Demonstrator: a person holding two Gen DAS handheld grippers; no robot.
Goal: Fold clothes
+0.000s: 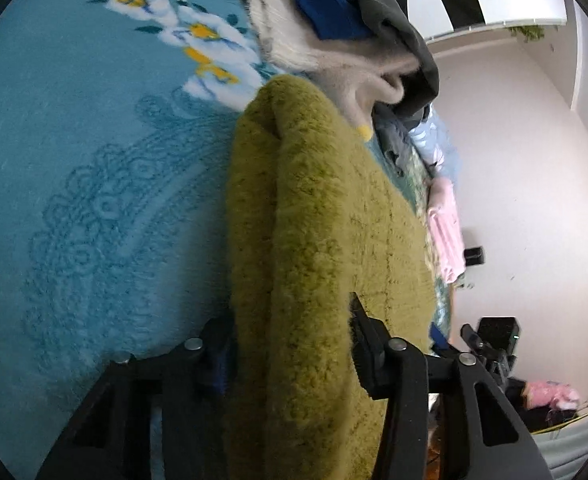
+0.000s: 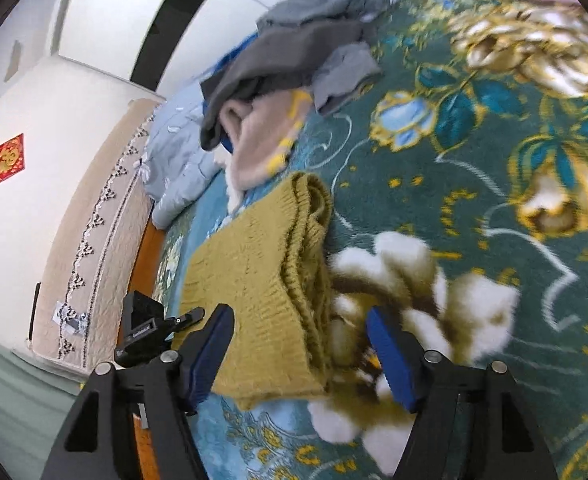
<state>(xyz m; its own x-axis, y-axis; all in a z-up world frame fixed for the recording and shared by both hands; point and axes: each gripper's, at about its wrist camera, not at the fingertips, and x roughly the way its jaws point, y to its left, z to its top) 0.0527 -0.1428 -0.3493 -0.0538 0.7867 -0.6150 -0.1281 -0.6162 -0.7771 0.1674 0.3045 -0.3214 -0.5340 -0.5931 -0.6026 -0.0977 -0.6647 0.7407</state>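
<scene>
Soft, even daylight fills the room, bright on the pale wall (image 1: 525,184) and with no hard shadows or glare on the bed's floral blanket (image 2: 493,168). Both fisheye views bend straight lines and darken to black at the rounded corners. The clothes pile (image 2: 294,60) and the blanket's far flowers look smeared with motion blur, while the green sweater (image 1: 313,260) up close stays fairly crisp.

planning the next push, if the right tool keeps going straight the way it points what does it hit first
Most likely the olive-green sweater: its folded edge already lies between the open fingers of the right tool. Farther along that line is the pile of unfolded clothes, though depth is hard to judge.
</scene>
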